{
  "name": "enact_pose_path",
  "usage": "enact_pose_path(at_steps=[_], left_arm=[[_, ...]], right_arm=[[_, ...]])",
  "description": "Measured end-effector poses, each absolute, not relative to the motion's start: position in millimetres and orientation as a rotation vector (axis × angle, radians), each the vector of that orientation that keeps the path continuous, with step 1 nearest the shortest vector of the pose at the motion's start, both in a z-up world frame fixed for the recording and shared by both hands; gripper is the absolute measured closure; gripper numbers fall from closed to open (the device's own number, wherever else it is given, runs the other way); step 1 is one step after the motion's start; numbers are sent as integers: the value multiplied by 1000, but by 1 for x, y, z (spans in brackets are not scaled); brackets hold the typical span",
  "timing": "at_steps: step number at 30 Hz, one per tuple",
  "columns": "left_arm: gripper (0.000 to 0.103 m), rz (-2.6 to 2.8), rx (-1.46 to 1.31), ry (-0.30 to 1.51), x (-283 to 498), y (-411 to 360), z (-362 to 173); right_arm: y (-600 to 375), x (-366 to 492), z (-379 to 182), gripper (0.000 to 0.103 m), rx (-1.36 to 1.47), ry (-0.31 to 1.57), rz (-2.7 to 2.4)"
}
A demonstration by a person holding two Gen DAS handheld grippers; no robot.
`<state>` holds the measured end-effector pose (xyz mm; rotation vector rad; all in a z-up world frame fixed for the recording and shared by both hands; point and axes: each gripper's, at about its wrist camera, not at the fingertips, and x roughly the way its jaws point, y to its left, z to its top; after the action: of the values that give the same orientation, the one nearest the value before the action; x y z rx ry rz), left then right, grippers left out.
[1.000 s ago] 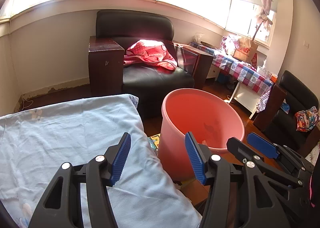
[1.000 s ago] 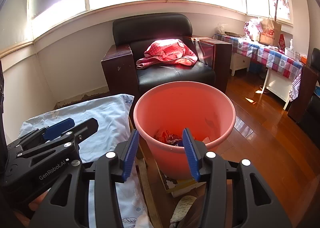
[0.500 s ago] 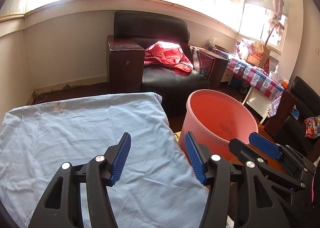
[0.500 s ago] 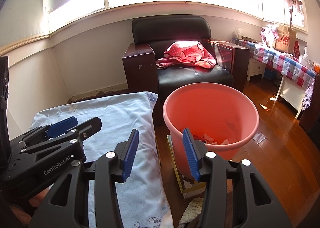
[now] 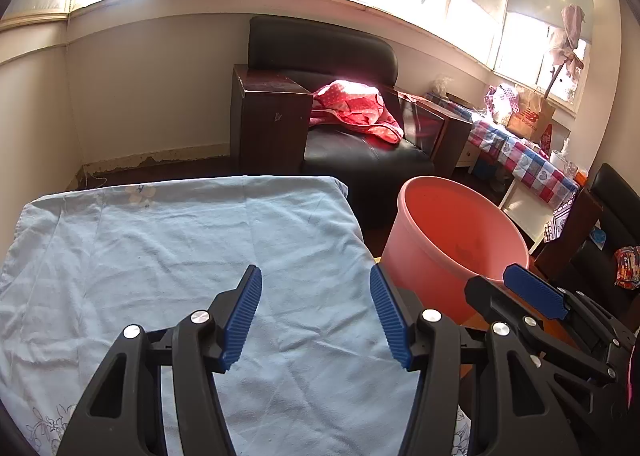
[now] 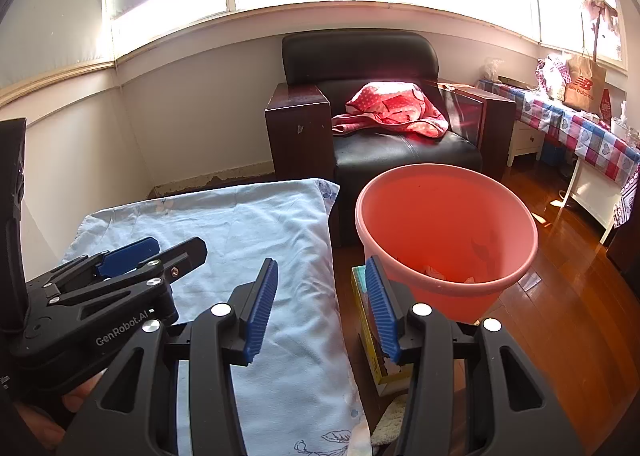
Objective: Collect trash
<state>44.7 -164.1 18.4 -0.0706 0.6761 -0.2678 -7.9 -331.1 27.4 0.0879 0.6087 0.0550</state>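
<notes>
Scene: sunlit room seen from two hand-held tools, both angled down over a cloth-covered tabletop [image 5: 180,256] with a pink bin [image 6: 446,240] at its right edge.
Landmark: the pink bin, standing upright on the wooden floor [image 6: 560,316], its open mouth facing up; being round, it has no long axis to speak of.
Trash: pale scraps [image 6: 434,271] lie at the bottom of the bin, seen only from the right wrist; too small to identify.
Left tool [image 5: 316,316]: released, jaws wide apart, nothing between them; it hangs over the blue cloth, left of the bin.
Right tool [image 6: 322,308]: released, jaws parted and empty; it sits between the left tool and the bin, close to the bin's near rim.
Beside the bin: a small box [image 6: 370,332] on the floor, touching or nearly touching the bin's base, partly hidden by the right tool.
Behind the bin: a black armchair [image 6: 396,151] with a red garment [image 6: 394,107] on its seat.
Likely reason: the bin stands against the tabletop so scraps can be dropped in easily; both tools appear free to pick up more.
</notes>
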Motion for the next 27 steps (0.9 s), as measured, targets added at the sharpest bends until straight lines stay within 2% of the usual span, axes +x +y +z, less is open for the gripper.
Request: enact_pose_path(at_steps=[27], left_arm=[[48, -270, -75, 677, 45, -161, 17]], right_arm=[[-325, -4, 23, 57, 72, 625, 58]])
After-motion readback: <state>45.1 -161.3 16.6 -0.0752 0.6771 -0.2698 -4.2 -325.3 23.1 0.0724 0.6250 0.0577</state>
